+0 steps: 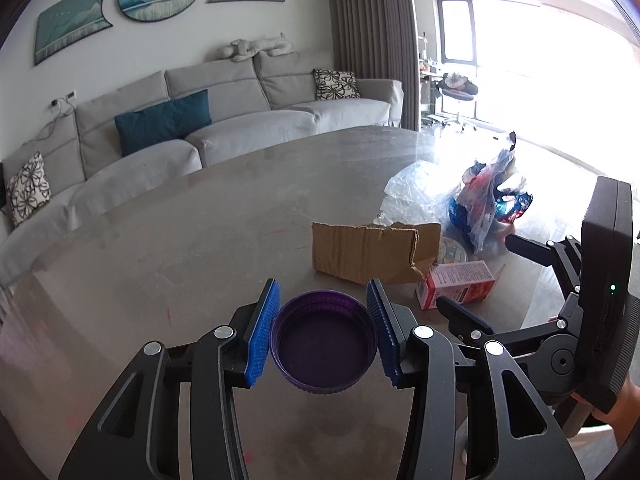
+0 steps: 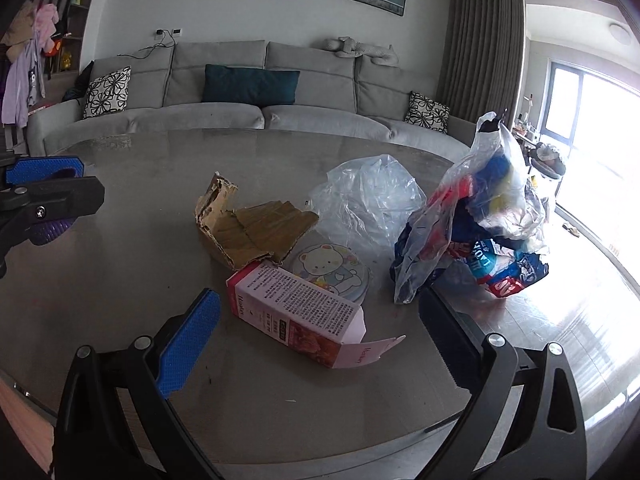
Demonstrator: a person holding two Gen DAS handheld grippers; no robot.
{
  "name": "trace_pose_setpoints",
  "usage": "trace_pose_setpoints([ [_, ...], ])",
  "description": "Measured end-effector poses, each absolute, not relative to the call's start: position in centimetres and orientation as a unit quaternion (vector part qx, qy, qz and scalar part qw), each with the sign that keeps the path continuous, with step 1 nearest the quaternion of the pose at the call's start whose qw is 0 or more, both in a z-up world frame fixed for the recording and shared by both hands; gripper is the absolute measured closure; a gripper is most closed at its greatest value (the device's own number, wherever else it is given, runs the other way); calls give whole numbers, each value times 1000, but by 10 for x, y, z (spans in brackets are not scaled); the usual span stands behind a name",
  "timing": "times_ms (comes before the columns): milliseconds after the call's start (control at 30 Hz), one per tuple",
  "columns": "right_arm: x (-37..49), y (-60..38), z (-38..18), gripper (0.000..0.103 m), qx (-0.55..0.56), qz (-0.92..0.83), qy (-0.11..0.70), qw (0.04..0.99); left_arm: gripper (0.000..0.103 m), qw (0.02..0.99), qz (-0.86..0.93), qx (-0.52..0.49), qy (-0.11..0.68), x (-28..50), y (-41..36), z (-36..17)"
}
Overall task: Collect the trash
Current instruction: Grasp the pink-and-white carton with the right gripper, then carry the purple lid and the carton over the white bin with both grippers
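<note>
Trash lies scattered over the far right part of the grey table [image 2: 120,280]: a torn piece of cardboard [image 2: 250,228], a pink carton [image 2: 296,312] lying on its side with its flap open, a round lid with a bear picture [image 2: 340,268] partly under the carton, a loose clear plastic sheet [image 2: 368,200], and a stuffed plastic bag [image 2: 480,220] standing upright beside them.

Left gripper [image 1: 323,332]: pinching a purple cap [image 1: 324,340] between its blue pads [image 1: 262,332], open side facing the camera. The cap appears lifted clear of the table, though contact underneath cannot be ruled out.

Right gripper [image 2: 320,340]: spread wide, holding nothing, poised low with the pink carton lying between its fingers [image 2: 188,344] (neither pad touches the carton yet).

Assessment: one item is in hand and awaiting disposal; the second pick is being lined up. The bag looks the likely place for the collected pieces.

Next move, as judged: the right gripper needs to close squarely across the carton's long sides. The carton is thin card and may crush or slide. The cap must then be carried across to the bag, whose mouth is tied or bunched at the top; whether it is open cannot be told.
</note>
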State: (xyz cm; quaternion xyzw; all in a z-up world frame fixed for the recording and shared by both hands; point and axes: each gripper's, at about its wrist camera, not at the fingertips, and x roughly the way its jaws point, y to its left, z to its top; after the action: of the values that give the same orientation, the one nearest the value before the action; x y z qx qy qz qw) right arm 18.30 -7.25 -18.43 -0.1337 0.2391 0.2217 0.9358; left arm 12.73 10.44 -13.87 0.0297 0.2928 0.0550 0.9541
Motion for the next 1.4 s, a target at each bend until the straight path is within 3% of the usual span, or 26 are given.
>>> trace_pose_setpoints([
  [467,190,-55,-197,7,-135,265,260,919,57,950,83,6,301,138,124,-141],
  [500,189,-55,-197,12,-136,263,258,920,57,950,83,6,300,138,125,-141],
  [533,187,-55,-196,26,-140,259,255,921,57,951,84,6,299,137,125,-141],
  [667,185,-55,-194,48,-147,252,255,922,57,951,86,5,297,136,125,-140],
  [733,181,-56,-195,70,-151,248,251,923,57,952,83,6,294,135,123,-139],
  [767,180,-56,-195,73,-150,251,254,922,57,953,84,9,292,135,122,-138],
  [1400,135,-57,-152,74,-145,236,220,935,56,959,65,4,276,122,116,-129],
])
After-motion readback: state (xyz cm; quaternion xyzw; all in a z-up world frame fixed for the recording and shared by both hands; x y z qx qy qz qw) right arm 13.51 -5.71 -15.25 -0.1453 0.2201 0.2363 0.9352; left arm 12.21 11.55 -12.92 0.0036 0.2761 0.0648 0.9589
